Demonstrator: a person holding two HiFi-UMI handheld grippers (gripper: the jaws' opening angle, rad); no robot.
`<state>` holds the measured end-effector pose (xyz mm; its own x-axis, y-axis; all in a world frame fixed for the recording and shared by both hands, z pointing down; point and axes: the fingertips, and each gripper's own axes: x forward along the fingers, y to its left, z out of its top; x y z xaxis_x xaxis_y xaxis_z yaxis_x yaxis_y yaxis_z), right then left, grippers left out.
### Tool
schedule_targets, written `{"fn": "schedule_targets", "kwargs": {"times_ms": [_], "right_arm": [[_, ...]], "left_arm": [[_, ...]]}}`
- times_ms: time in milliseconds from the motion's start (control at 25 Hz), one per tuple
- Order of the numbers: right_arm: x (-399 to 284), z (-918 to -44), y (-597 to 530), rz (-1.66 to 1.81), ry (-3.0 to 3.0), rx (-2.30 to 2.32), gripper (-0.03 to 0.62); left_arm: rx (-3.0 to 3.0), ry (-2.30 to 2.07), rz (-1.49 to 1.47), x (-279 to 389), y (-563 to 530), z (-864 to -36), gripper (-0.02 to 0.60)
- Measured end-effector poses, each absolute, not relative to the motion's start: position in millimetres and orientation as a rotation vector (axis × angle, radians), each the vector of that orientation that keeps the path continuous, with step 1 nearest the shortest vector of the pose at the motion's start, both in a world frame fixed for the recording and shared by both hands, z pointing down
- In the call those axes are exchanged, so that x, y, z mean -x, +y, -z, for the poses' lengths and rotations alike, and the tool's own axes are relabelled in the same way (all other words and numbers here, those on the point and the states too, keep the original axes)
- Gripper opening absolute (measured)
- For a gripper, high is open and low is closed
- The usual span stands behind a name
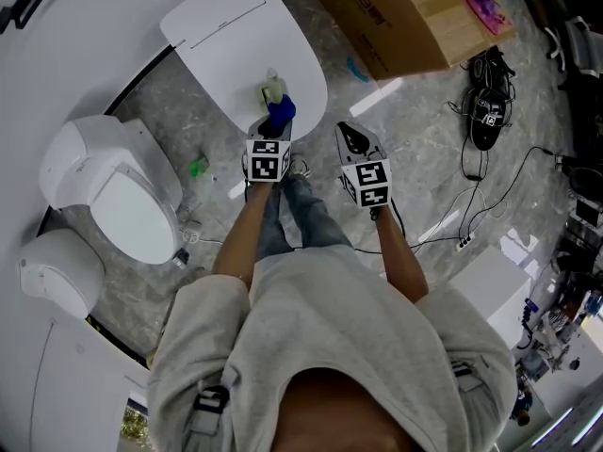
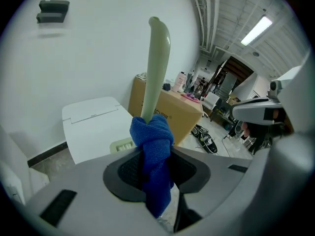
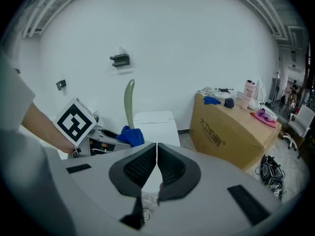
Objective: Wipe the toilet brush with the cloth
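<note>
At the left of the head view stands a white toilet [image 1: 113, 191], apart from the work. Just left of centre, the left gripper [image 1: 275, 128] reaches towards a white lid [image 1: 236, 45]. Its own view shows that gripper [image 2: 156, 168] with its jaws clamped on the blue cloth [image 2: 153, 141], and the cloth is bunched round the pale green handle of the toilet brush [image 2: 156, 63]. The brush stands upright in the middle of that frame, its lower end hidden behind the cloth.

The wiping step appears to be in hand, with the cloth low on the handle. The next move likely calls for sliding the cloth along the shaft while the grip stays firm, and the brush may need steadying.

To the right, the right gripper [image 1: 350, 137] hangs beside the left. Its own view shows its jaws [image 3: 155, 154] pressed together with nothing between them. That view also shows the cloth and handle from the side, which the head view foreshortens to a small blue and pale patch. A cardboard box [image 3: 231, 127] sits at the right.
</note>
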<state>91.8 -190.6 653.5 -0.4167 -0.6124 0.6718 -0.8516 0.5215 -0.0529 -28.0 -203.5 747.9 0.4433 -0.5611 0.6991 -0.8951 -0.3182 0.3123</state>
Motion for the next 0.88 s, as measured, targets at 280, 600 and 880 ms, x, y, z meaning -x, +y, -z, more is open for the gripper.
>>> {"fn": "schedule_targets", "kwargs": {"times_ms": [280,600,880], "right_arm": [[-94,-652,-191,-0.521,-2.173,-1.193,0.032],[-93,-642,-191,-0.506,-2.199,-1.216,0.032],[-94,-627,-189,-0.492,-2.228,-1.253,0.032]], "left_arm": [[-2.035,-1.200,-0.635,27,-196,-743,0.127],[-2.257,-1.121,-0.573,15,-176,-690,0.127],[-2.349,-1.189,-0.507,22,-172,-633,0.127]]}}
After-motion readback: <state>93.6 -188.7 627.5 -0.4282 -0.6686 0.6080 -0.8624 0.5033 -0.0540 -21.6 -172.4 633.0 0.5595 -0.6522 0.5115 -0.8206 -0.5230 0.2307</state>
